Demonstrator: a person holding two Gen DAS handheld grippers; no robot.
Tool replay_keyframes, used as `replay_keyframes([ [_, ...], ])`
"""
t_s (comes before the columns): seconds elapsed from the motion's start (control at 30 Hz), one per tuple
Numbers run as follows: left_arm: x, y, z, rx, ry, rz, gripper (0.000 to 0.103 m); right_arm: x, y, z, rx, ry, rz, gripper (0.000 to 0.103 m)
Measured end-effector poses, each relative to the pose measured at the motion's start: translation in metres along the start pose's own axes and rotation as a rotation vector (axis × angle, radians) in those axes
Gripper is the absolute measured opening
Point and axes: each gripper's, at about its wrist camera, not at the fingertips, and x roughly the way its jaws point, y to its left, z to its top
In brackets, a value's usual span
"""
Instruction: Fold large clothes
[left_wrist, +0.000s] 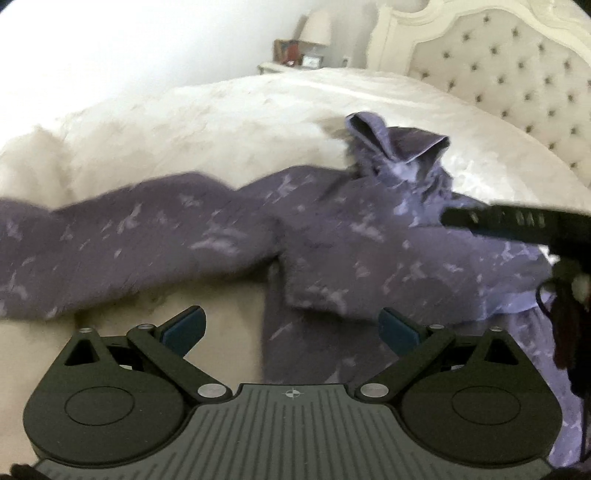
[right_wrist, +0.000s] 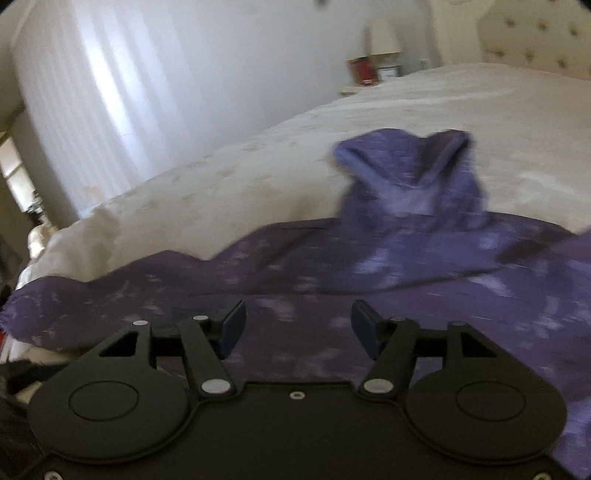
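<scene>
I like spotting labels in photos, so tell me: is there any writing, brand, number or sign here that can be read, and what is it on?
No text can be read for certain.
Pale marks on the black bar at the right of the left view: too blurred to read.
Red box and small framed card on the nightstand: too small to read.
Crosshair sign, no letters, on the left claw's grey body.
Purple hoodie: pale splotches, no writing.

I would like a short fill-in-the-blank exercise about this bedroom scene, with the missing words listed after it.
1. The purple hoodie lies on a cream-coloured ____.
2. The left gripper has its jaws ____, with nothing between them.
3. The hood lies on the side of the garment that is ____ from both cameras.
4. On the nightstand beyond the bedspread stands a ____ with a pale shade.

Missing words: bed; open; farther; lamp
</scene>
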Motion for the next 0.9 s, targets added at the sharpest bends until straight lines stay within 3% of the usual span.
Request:
replay_keyframes([
  [0.2, 0.019, -0.025, 0.011, 0.046, -0.026, -0.021, 0.101, -0.011, -0.065, -0.008, 0.025, 0.025, -0.155, 0.067],
  [0.47, 0.058, -0.049, 0.016, 0.065, -0.036, -0.034, 0.101, -0.023, -0.164, -0.042, 0.126, 0.037, -0.453, 0.062],
  [0.67, 0.098, -0.054, 0.012, 0.056, 0.027, 0.022, 0.101, -0.037, -0.161, -0.043, 0.077, 0.029, -0.431, 0.065],
  [0.77, 0.122, -0.05, 0.003, 0.082, 0.086, 0.066, 0.102, -0.052, -0.164, -0.037, 0.105, -0.027, -0.385, 0.066],
  [0.9, 0.126, -0.051, -0.006, 0.122, 0.063, 0.075, 0.103, -0.061, -0.173, -0.018, 0.153, -0.088, -0.334, 0.066],
])
